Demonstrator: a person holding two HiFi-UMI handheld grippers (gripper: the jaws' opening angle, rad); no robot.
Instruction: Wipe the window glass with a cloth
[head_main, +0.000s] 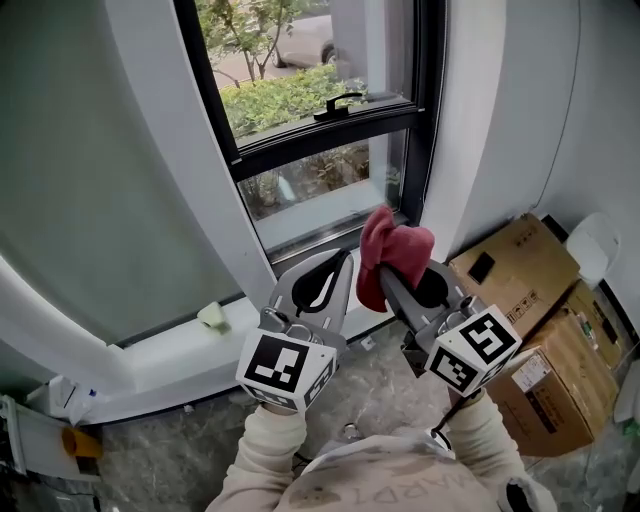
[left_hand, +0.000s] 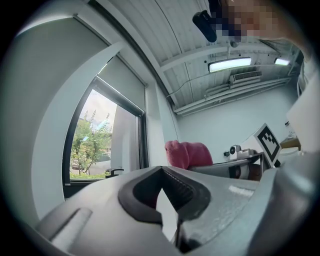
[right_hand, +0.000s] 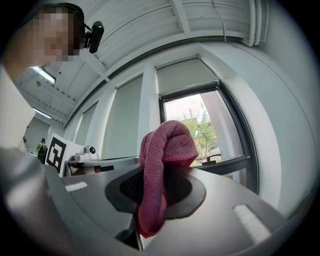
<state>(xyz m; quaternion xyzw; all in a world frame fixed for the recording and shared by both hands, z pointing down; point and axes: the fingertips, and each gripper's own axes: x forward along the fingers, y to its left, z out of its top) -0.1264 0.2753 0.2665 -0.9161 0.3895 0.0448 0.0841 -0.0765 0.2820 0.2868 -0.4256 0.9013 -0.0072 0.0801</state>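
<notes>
Now, cloth (head_main: 396, 249) in right gripper (right_hand: 151, 197), boxes (head_main: 516, 266) closed

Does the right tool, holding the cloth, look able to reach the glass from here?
Probably yes. The right tool holds the cloth up in front of the glass, and nothing stands between them; the boxes lie off to its right.

Window (head_main: 300, 95) ahead, cloth (head_main: 393, 250) in right tool (head_main: 384, 283), boxes (head_main: 522, 268) at right
</notes>
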